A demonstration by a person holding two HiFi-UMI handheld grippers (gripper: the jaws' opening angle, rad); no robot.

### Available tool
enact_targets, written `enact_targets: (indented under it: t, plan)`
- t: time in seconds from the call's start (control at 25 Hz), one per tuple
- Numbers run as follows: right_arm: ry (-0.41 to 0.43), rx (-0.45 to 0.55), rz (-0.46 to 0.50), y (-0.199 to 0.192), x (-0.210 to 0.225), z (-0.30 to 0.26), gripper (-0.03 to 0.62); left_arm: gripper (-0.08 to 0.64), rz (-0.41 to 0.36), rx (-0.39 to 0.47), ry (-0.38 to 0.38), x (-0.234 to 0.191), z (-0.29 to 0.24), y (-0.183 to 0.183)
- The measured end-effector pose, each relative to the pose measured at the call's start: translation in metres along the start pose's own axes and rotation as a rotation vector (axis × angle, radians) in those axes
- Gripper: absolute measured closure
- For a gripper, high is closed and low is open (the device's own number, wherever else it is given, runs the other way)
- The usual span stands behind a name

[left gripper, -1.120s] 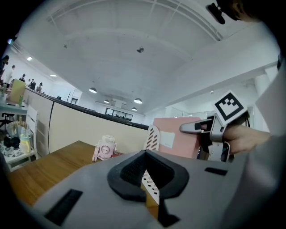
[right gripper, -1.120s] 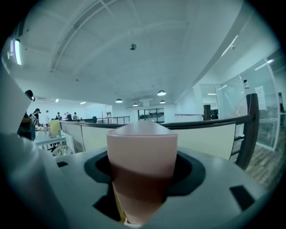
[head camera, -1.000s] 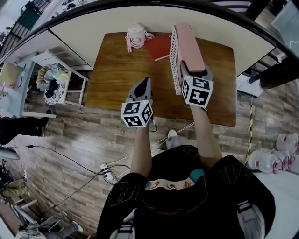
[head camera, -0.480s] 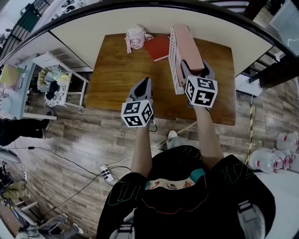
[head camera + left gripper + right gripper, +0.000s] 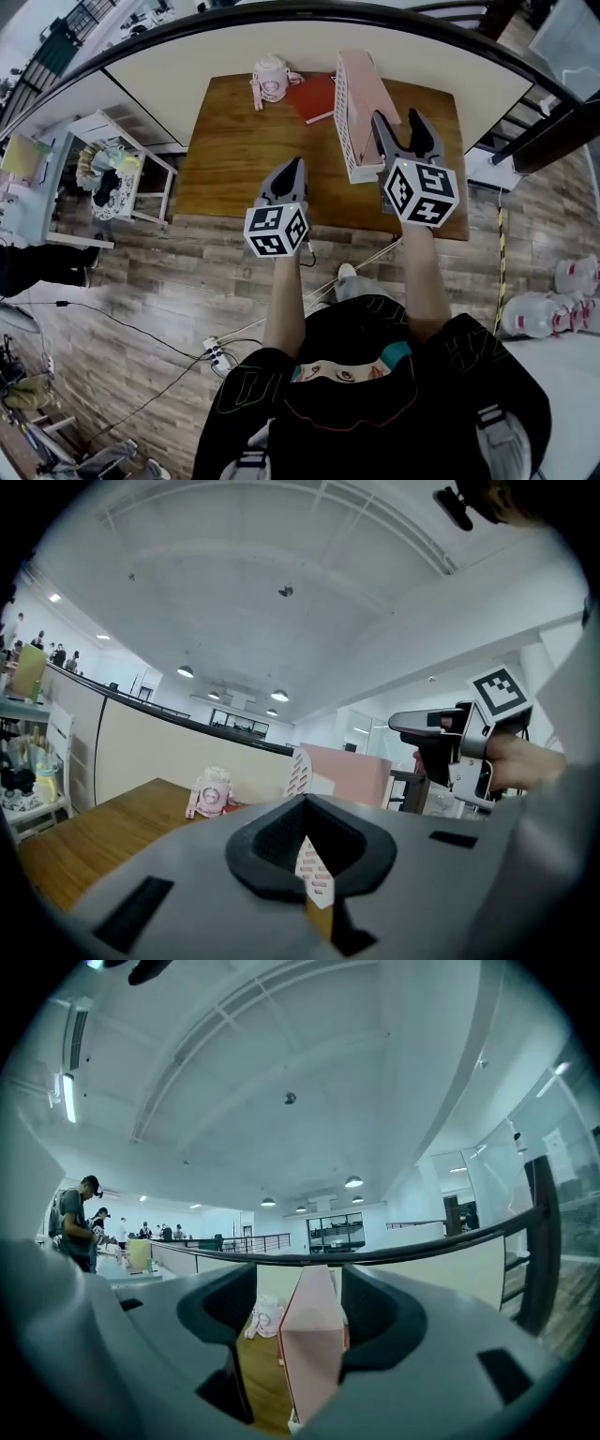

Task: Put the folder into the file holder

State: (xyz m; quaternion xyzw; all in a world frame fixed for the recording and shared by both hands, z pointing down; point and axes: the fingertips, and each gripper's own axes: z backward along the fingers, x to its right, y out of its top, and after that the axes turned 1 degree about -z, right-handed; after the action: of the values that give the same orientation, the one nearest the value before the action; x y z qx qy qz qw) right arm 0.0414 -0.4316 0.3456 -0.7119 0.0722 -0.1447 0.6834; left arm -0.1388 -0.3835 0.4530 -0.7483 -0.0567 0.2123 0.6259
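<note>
pink bottle (image 5: 272, 75) beside red book (image 5: 319, 96) | wooden table (image 5: 234, 150) | white cart (image 5: 141, 155) left

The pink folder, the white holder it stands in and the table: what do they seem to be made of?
Folder: matte pink, with flat stiff panels and a sharp fold, so probably card or thin plastic.
File holder: white, its side wall pierced with rows of slots. It could be moulded plastic or painted metal.
Table: brown with a streaky grain and a faint sheen, so wood or a wood-look laminate.
</note>
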Motion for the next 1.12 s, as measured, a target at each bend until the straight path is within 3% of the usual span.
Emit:
enact_targets:
  t: [0.36,0.44,0.68,0.84,1.12]
  plan:
    - [-0.007,-0.008,-0.008,-0.03,-0.021,0.077,0.514,0.563,0.045,0.001,-0.018,0.022,0.066,-0.028]
    - [-0.008,-0.02,-0.032,-0.04,-0.024,0.088,0.589,0.563,0.059,-0.013,-0.01,0.022,0.078,-0.038]
    - [0.026,-0.106,-0.075,-0.084,-0.033,0.105,0.591,0.563,0.086,-0.046,0.026,0.022,0.103,-0.063]
    - [0.046,-0.162,-0.006,-0.108,-0.036,0.113,0.59,0.563,0.072,-0.053,0.054,0.023,0.107,-0.07]
    - [0.085,-0.167,0.017,-0.116,-0.026,0.122,0.591,0.563,0.04,-0.024,0.161,0.024,0.108,-0.073]
